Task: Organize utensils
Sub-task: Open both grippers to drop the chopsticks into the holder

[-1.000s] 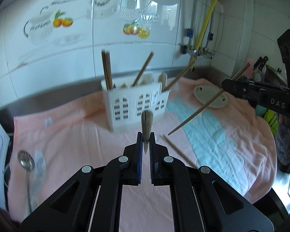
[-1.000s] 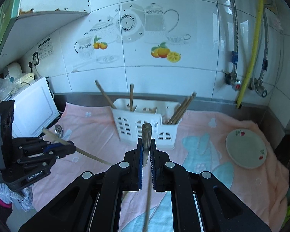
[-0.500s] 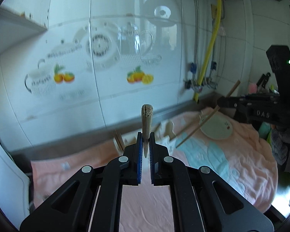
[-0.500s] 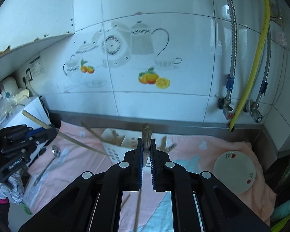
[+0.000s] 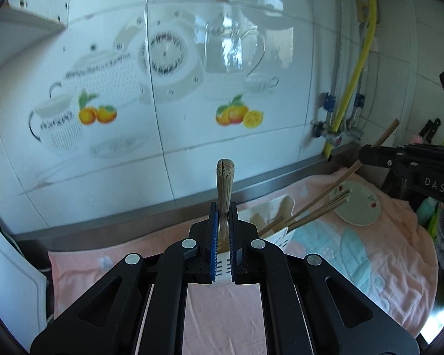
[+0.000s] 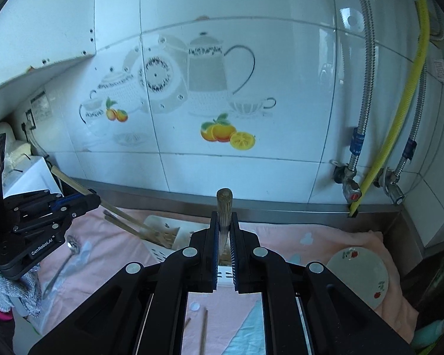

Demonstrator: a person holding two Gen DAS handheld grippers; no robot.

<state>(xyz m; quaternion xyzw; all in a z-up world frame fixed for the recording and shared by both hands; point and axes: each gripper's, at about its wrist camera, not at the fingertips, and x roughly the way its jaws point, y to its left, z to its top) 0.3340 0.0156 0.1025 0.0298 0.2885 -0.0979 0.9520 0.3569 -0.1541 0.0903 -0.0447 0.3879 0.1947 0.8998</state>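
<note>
both hand-held grippers, left (image 5: 223,230) and right (image 6: 225,236), each clench one chopstick (image 5: 225,183) above the holder (image 6: 165,236).

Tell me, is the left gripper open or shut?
Shut: the left gripper has both fingers pressed on a wooden chopstick.

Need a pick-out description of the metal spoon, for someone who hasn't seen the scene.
Start at the pink towel covering the counter under the tiled wall. In the right wrist view, go to its left side, below the left tongs, left of the white utensil caddy. The metal spoon lies flat there: the only shiny utensil, while the rest are wooden chopsticks.
</note>
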